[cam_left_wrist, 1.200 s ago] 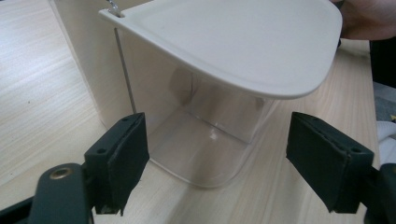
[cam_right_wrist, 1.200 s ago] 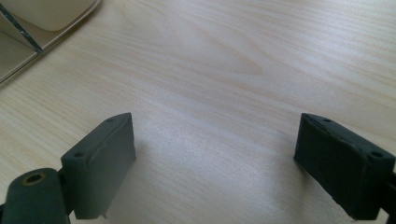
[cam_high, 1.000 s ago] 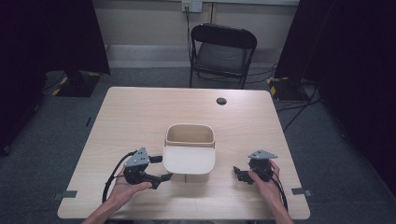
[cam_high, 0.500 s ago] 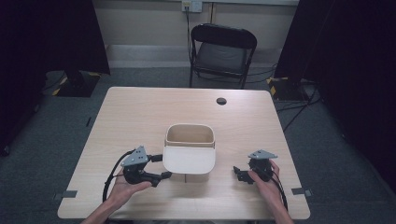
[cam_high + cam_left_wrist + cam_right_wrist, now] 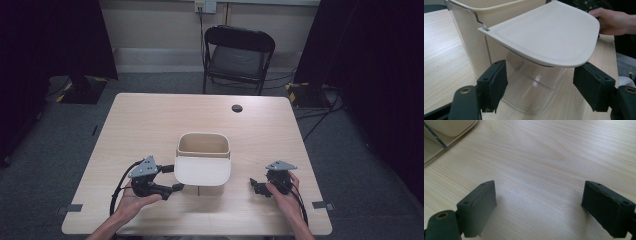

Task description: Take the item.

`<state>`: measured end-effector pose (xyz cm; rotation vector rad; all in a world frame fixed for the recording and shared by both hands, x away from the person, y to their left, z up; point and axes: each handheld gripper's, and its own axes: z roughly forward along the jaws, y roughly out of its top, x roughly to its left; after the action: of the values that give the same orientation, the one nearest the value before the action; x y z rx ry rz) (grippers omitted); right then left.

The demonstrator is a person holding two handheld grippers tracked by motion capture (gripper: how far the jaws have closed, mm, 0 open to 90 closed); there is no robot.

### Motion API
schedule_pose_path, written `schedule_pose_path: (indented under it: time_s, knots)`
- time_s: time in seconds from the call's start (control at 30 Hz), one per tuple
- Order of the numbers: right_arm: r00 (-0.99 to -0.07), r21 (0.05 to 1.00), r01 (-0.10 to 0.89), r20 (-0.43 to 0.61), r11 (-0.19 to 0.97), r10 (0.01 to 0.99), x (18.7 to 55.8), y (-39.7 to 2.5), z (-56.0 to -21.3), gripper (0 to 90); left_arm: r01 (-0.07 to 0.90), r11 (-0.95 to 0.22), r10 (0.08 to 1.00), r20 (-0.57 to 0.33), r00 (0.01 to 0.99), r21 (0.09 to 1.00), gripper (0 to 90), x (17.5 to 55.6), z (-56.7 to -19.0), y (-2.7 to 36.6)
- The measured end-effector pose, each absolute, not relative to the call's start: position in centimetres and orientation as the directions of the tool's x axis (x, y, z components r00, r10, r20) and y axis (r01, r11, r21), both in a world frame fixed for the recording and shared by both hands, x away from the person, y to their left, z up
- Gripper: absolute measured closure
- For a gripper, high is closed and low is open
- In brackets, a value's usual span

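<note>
Cream plastic bin (image 5: 203,150) stands upright mid-counter (image 5: 150,120), its flat lid (image 5: 202,170) jutting toward the near edge; left tool (image 5: 172,178) and right tool (image 5: 253,184) both gape, released.

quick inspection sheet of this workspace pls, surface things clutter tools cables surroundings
surface: light wood table, mostly bare
job's things: cream bin standing near the table's middle, its flat lid swung out toward the person over a clear section; metal wire handle at the rim
clutter: small dark round thing toward the far edge, too small to identify
tools: left tool open, beside the bin under the lid's left side, not touching; right tool open over bare wood, apart from the bin
cables: black cable loops from the left tool; cords on the floor by the chair
surroundings: black folding chair behind the table, wall outlet, dark curtains either side
</note>
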<state>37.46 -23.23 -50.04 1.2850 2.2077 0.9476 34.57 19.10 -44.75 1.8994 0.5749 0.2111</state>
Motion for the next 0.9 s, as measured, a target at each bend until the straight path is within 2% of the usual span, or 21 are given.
schedule_pose_path:
  time_s: [0.9]
  knots:
    - [-0.489,0.731,0.590,-0.015,0.343,0.872,37.47,-23.24,-50.04,11.4,0.287,-0.276,0.492,-0.121,0.862,0.918,28.3,34.72,-44.05,19.26]
